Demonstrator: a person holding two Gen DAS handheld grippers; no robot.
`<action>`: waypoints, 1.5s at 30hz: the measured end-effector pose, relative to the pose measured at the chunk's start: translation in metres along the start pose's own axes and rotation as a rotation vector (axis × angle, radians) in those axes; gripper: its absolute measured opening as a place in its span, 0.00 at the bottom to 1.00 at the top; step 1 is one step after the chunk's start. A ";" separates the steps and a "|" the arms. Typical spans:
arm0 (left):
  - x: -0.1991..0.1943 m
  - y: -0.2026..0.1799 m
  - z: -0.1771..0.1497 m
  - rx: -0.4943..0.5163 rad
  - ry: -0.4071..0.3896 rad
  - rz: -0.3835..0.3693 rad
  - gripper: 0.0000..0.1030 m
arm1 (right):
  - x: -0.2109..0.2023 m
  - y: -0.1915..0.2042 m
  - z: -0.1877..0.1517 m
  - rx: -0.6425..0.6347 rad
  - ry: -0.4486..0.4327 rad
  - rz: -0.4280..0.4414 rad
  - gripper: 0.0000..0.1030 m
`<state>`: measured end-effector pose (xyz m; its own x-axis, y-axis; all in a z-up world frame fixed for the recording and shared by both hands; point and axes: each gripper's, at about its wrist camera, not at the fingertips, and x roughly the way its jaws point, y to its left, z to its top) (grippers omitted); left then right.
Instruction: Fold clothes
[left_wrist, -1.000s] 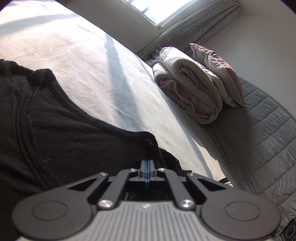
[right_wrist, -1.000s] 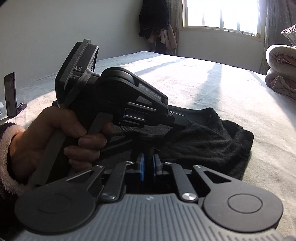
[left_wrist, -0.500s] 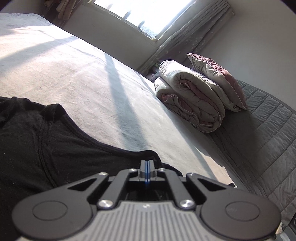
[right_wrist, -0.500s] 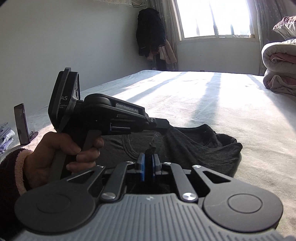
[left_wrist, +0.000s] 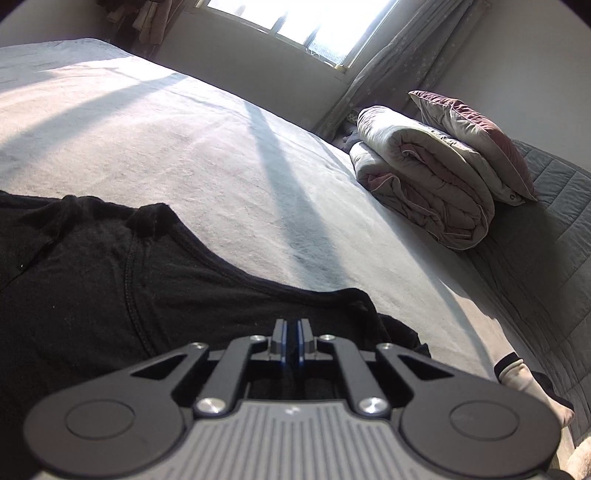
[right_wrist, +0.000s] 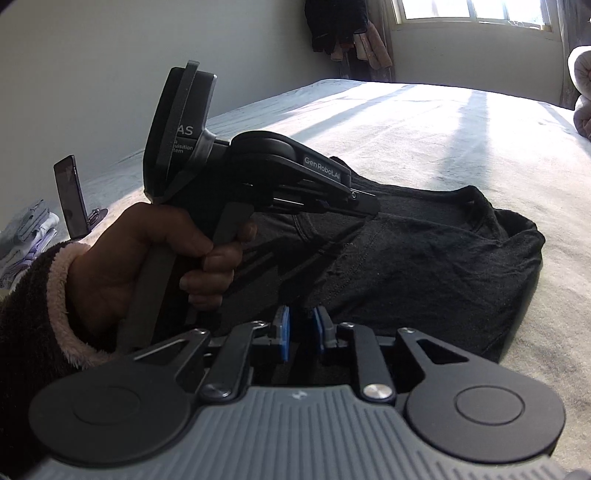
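A wide bed, covered in a pale sheet, is crossed by bands of sunlight and shadow. A black garment is spread on its near part. A rolled duvet is laid at the far side, topped by a pillow. A quilted grey cover is seen beside it.

My two wrist views sit low over the bed, facing the window; both share the black shirt.
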<state>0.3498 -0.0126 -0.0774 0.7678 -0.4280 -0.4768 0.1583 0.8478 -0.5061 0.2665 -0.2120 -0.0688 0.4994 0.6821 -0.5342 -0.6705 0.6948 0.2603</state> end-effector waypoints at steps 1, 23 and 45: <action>-0.004 0.000 0.002 -0.008 -0.015 -0.021 0.04 | -0.005 -0.003 0.001 0.022 -0.029 0.008 0.20; -0.058 0.031 0.035 -0.024 -0.018 0.213 0.52 | -0.003 -0.019 0.004 0.145 -0.040 -0.030 0.45; -0.173 0.191 0.045 -0.395 -0.094 0.551 0.60 | 0.016 0.017 0.070 0.148 -0.012 -0.223 0.52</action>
<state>0.2752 0.2372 -0.0592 0.7247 0.0771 -0.6847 -0.4955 0.7488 -0.4402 0.3013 -0.1729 -0.0169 0.6328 0.5106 -0.5821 -0.4560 0.8533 0.2528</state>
